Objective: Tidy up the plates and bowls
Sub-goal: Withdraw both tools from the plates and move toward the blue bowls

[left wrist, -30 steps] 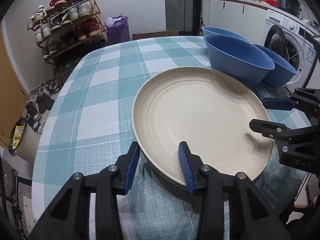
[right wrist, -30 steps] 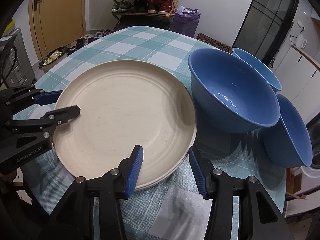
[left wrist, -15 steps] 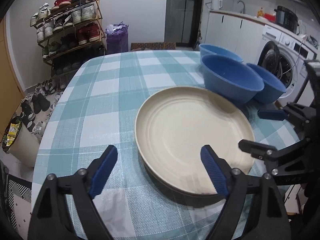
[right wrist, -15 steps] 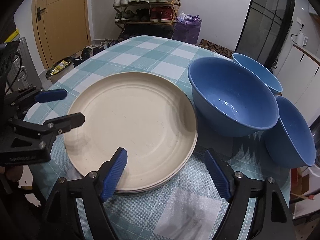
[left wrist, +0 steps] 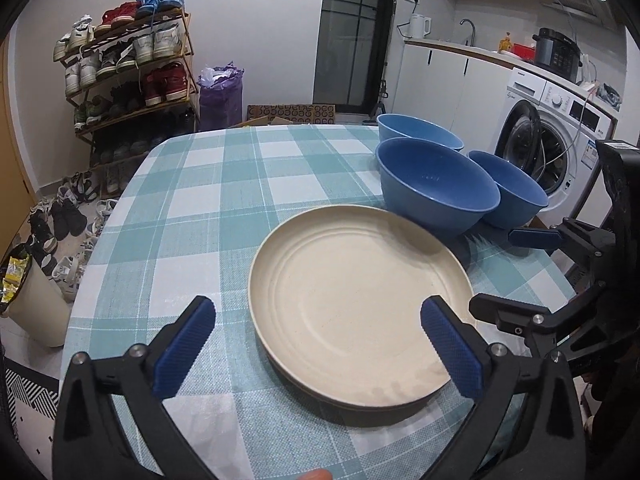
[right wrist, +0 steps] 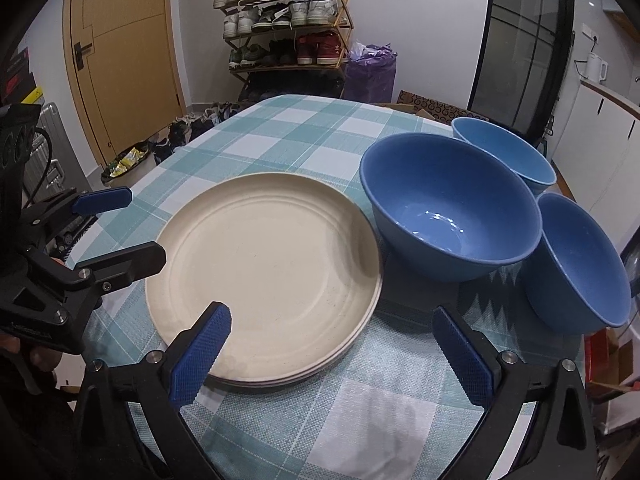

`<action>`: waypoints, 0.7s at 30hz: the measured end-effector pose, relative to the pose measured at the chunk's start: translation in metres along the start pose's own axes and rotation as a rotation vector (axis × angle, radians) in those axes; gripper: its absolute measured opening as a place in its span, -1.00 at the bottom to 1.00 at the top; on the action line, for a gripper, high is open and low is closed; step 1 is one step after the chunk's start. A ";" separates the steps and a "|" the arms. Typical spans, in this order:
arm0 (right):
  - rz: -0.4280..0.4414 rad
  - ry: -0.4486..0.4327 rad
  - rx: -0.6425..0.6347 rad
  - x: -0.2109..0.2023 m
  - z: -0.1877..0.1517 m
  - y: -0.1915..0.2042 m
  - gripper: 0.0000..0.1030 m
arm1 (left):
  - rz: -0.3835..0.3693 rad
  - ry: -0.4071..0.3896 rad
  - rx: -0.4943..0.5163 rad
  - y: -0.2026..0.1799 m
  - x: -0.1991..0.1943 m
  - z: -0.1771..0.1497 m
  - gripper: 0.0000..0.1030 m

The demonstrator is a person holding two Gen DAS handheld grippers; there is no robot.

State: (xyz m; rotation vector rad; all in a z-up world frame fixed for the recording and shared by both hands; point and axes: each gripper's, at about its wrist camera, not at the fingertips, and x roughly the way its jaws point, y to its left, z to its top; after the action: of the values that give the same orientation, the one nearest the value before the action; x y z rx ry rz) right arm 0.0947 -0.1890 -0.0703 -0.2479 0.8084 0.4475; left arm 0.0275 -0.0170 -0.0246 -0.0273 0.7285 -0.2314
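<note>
A stack of cream plates [left wrist: 356, 296] [right wrist: 264, 272] lies on the checked tablecloth. Three blue bowls stand beside it: a large one [left wrist: 436, 184] [right wrist: 448, 204], a smaller one behind it [left wrist: 416, 130] [right wrist: 504, 152], and one at the table's edge [left wrist: 510, 188] [right wrist: 580, 264]. My left gripper [left wrist: 316, 344] is open and empty, pulled back from the plates' near rim. My right gripper [right wrist: 332, 352] is open and empty, just off the plates' edge. Each gripper shows in the other's view, the right one [left wrist: 516, 272] and the left one [right wrist: 124, 228].
The table [left wrist: 208, 200] is covered in a teal and white checked cloth. A shoe rack [left wrist: 128, 64] and a purple bag [left wrist: 222, 94] stand by the far wall. A washing machine [left wrist: 560, 140] and a kitchen counter are at the right. A bin [left wrist: 28, 304] stands on the floor at the left.
Both grippers opened wide, let go of the plates' rim and drew back and up. The plates now rest on the table.
</note>
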 end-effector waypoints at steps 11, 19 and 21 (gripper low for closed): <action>-0.003 -0.094 0.069 -0.041 0.008 -0.030 0.98 | 0.010 -0.048 0.033 -0.016 -0.005 0.030 1.00; -0.027 -0.150 0.149 -0.072 0.014 -0.064 0.98 | 0.001 -0.068 0.029 -0.030 -0.002 0.055 1.00; -0.030 -0.161 0.158 -0.079 0.016 -0.072 0.98 | -0.002 -0.070 0.029 -0.034 -0.001 0.062 1.00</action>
State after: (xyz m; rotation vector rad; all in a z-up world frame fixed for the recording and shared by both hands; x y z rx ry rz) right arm 0.0914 -0.2688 0.0024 -0.0758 0.6772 0.3681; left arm 0.0610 -0.0535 0.0254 -0.0082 0.6550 -0.2414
